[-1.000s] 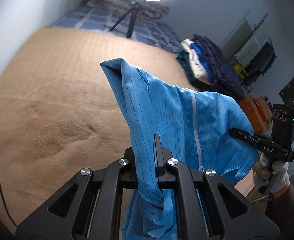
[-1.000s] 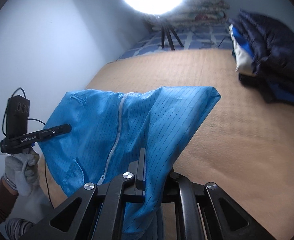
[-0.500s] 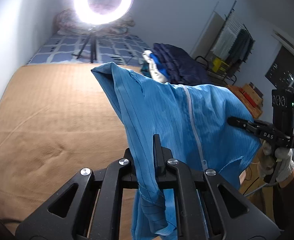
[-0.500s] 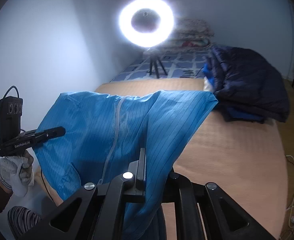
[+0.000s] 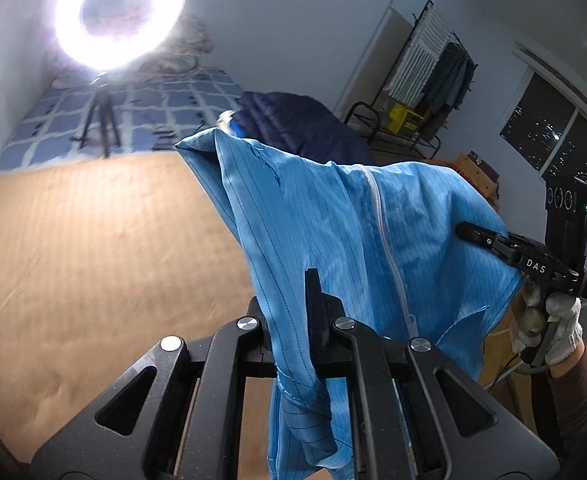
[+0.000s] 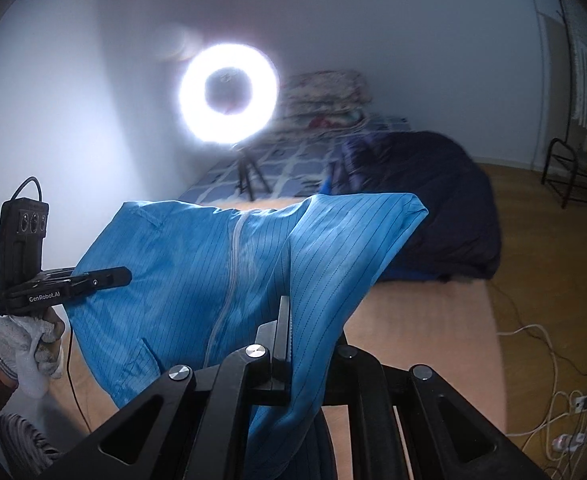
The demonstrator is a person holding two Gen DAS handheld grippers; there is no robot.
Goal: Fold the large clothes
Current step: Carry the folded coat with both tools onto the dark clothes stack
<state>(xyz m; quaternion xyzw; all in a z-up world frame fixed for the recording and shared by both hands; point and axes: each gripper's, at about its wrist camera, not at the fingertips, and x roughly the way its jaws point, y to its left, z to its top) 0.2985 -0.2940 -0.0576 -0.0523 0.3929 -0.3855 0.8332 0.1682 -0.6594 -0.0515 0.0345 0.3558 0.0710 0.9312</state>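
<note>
Between both grippers — blue garment (image 5: 333, 232) stretched, fingers (image 5: 312, 292) clamped on edges.

Blue garment (image 5: 333, 220) thin pinstriped cloth w/ slight sheen, tan bed cover (image 5: 93, 260) matt fuzzy, tool (image 5: 309, 300) matt black plastic

A lit ring light (image 5: 119, 14) on a tripod (image 5: 99, 122) is seen far ahead of the left fingers, up and to their left, against a pale wall (image 5: 293, 20). A tan bed cover (image 5: 93, 248) is spread below and left of those fingers; a blue checked quilt (image 5: 165, 104) lies beyond it. A dark bundle (image 6: 433, 208) is heaped ahead of the right fingers, to their right. Folded bedding (image 6: 327, 98) is stacked by the far wall. A clothes rack (image 5: 433, 76) and a dark window (image 5: 553, 140) are placed right of the left fingers. Wood floor (image 6: 553, 264) with white cables (image 6: 549, 392) is shown at the far right.
</note>
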